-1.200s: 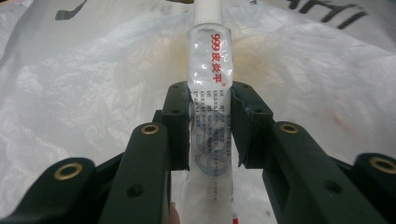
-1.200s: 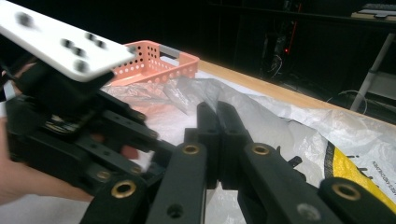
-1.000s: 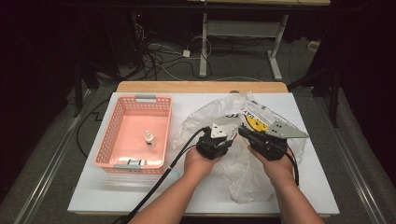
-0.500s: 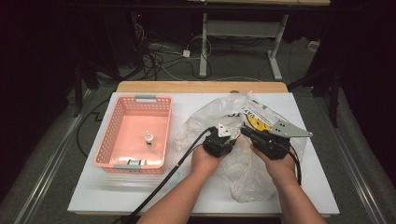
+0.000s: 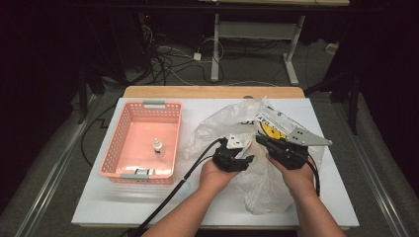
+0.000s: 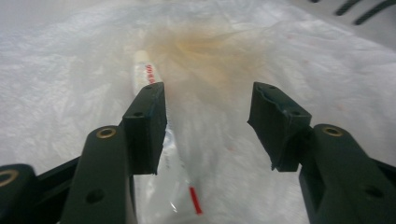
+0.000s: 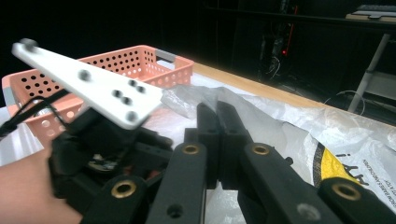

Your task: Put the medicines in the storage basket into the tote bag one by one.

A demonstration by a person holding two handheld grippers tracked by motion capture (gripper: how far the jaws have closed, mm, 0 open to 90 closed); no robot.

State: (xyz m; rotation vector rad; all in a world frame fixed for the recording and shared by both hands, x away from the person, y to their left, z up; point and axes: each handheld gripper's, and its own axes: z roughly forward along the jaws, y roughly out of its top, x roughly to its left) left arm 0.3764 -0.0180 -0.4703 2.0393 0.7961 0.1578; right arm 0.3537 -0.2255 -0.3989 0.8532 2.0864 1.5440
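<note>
While both hands met at the centre right of the high view, the left claw point(image 5: 245, 154) and right claw point(image 5: 261, 140) pointed into a crumpled clear plastic bag point(image 5: 232, 123) lying on the white table point(image 5: 207, 207). A pink basket point(image 5: 129, 123) stood at centre left of the frame, well apart from the bag, with a small white bottle point(image 5: 157, 146) upright inside it.

In the left claw view, the left claw point(image 6: 208, 116) stood moderately wide, its jaws having just been opening, with only wrinkled bag film point(image 6: 280, 56) between them. A slim tube with red print point(image 6: 154, 112) lay under the film, passing behind the left-hand jaw, at centre left.

In the right claw view, the right claw point(image 7: 217, 126) was pressed fully closed at centre; whether it pinched the bag point(image 7: 299, 121) could not be told. The basket point(image 7: 140, 65) sat at upper left.
</note>
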